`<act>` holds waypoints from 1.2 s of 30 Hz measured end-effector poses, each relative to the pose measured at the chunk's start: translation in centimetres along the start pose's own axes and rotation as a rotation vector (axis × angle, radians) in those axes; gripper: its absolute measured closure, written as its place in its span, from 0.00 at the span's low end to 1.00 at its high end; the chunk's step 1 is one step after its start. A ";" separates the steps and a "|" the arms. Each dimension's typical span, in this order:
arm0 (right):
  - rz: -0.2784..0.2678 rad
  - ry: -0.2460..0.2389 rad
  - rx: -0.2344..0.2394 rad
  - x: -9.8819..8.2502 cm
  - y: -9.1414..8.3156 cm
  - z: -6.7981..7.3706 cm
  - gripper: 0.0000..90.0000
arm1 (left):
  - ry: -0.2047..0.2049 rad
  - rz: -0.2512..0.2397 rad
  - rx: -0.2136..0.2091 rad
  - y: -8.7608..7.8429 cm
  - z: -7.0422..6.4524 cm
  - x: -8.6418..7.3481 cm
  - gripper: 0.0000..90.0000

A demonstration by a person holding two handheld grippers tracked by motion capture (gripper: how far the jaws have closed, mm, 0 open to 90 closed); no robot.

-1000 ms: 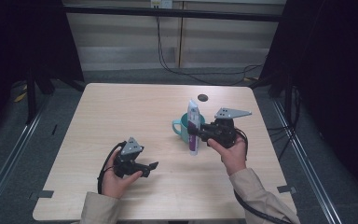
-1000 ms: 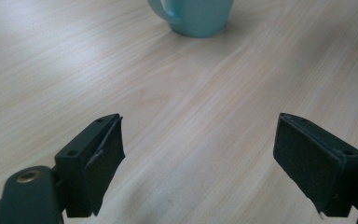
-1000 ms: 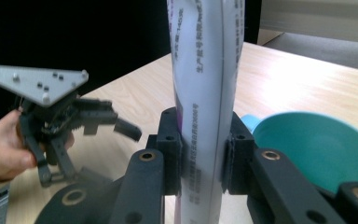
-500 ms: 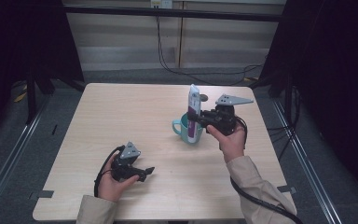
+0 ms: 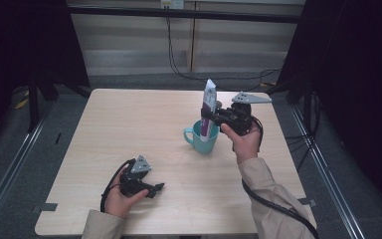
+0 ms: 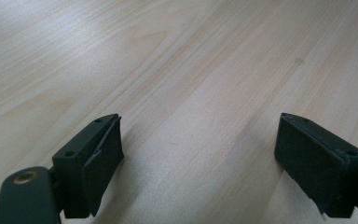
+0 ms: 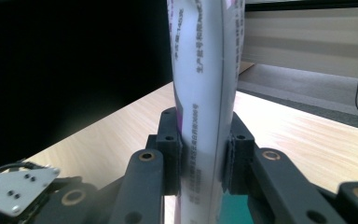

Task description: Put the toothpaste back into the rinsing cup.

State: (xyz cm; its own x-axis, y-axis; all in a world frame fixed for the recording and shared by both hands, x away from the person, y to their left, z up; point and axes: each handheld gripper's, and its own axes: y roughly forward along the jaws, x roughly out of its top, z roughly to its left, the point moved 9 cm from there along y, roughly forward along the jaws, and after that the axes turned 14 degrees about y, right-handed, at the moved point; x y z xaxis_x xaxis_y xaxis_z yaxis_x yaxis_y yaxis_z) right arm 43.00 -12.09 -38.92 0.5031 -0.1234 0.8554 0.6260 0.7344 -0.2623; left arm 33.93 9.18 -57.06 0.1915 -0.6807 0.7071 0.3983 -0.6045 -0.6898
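From the high view I see my right gripper (image 5: pixel 210 117) pinching a white-and-purple tube (image 5: pixel 209 110) upright, its lower end inside the teal mug (image 5: pixel 202 139); my left gripper (image 5: pixel 155 187) rests low on the table (image 5: pixel 129 119), well short of the mug. In the left gripper view, the jaws stand wide over bare wood. In the right gripper view, both jaws press the tube's (image 7: pixel 205 93) sides.
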 end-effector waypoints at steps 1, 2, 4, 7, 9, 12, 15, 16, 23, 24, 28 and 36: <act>0.000 0.000 0.000 0.0 0.0 0.0 0.81 | 0.003 0.002 0.004 0.0 0.0 0.0 0.16; -0.002 0.003 -0.005 0.0 0.1 -0.2 0.81 | 0.003 0.002 0.003 0.0 0.0 0.0 0.16; -0.011 -0.001 -0.020 0.1 0.1 -0.5 0.81 | 0.002 0.000 0.002 0.0 0.0 0.0 0.16; -0.025 0.006 -0.022 0.4 0.1 -0.8 0.81 | 0.001 0.000 0.001 0.0 0.0 0.0 0.16; -0.031 0.003 -0.033 0.6 0.2 -1.1 0.81 | 0.001 0.000 0.001 0.0 0.0 0.0 0.16; -0.034 -0.003 -0.043 0.8 0.5 -1.5 0.80 | 0.001 0.000 0.001 0.0 0.0 0.0 0.16; -0.035 -0.004 -0.044 0.8 0.7 -1.7 0.80 | 0.001 0.000 0.002 0.0 0.0 0.0 0.16; -0.033 -0.004 -0.051 0.7 0.8 -1.9 0.80 | 0.001 0.001 0.001 0.0 0.0 0.0 0.16; -0.032 0.001 -0.072 -0.5 1.6 -2.9 0.80 | 0.001 0.002 0.001 0.0 0.0 0.0 0.16; -0.032 -0.002 -0.073 -0.7 1.7 -3.0 0.80 | 0.001 0.002 0.001 0.0 0.0 0.0 0.16; -0.025 0.005 -0.082 -1.5 2.0 -3.6 0.80 | 0.002 0.002 0.001 0.0 0.0 0.0 0.16; -0.016 0.028 -0.101 -3.2 2.5 -4.9 0.80 | 0.001 0.002 0.001 0.0 0.0 0.0 0.16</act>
State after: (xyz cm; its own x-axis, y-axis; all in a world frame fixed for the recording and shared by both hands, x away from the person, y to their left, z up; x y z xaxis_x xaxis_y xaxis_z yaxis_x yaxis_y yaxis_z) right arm 45.86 -13.10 -44.50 0.5083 -0.1542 0.8473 0.6901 0.6615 -0.2936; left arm 33.94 9.24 -57.06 0.1911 -0.6824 0.7056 0.3984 -0.6030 -0.6911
